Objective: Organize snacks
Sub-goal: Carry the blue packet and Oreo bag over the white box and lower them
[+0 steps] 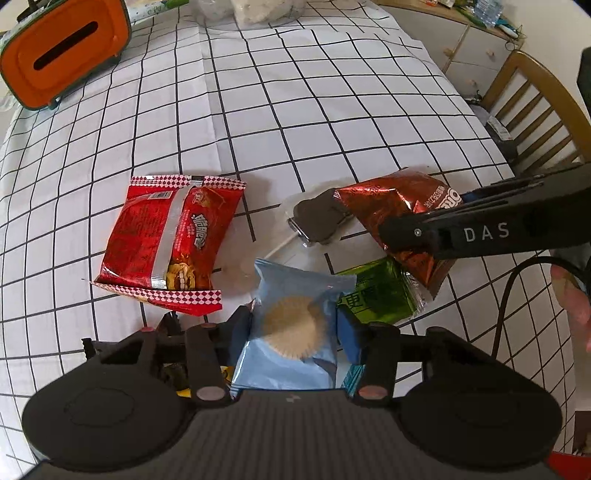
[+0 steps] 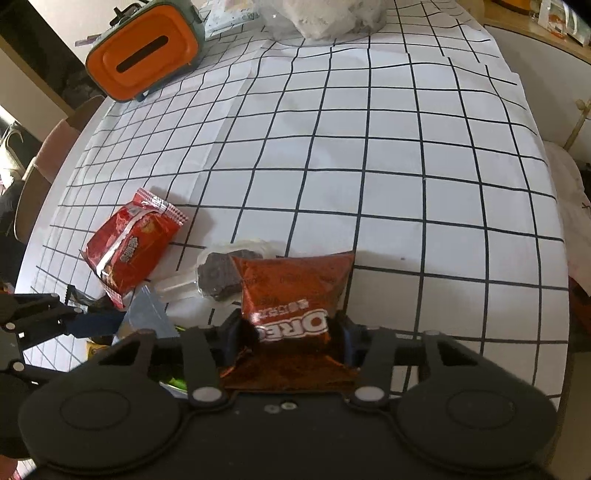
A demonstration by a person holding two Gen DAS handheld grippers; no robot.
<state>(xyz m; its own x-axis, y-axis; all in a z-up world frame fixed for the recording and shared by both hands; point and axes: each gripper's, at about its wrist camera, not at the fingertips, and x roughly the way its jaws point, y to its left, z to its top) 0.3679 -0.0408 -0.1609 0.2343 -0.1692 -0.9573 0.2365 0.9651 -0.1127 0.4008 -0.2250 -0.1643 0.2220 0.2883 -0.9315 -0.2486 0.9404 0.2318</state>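
My left gripper (image 1: 293, 334) is shut on a light blue cupcake packet (image 1: 291, 332), held just above the table. My right gripper (image 2: 291, 338) is shut on a reddish-brown Oreo bag (image 2: 295, 291); the bag also shows in the left wrist view (image 1: 391, 206), with the right gripper (image 1: 410, 236) clamped on its near end. A red noodle snack pack (image 1: 173, 240) lies on the checked tablecloth to the left, also in the right wrist view (image 2: 131, 249). A dark chocolate ice-cream bar in clear wrap (image 1: 317, 221) lies between them. A green packet (image 1: 380, 291) lies under the Oreo bag.
An orange tissue box (image 1: 62, 55) stands at the far left; it also shows in the right wrist view (image 2: 146, 51). A clear plastic bag (image 2: 325, 14) sits at the far edge. A wooden chair (image 1: 535, 107) stands to the right of the table. The white checked tablecloth (image 2: 406, 166) stretches behind the snacks.
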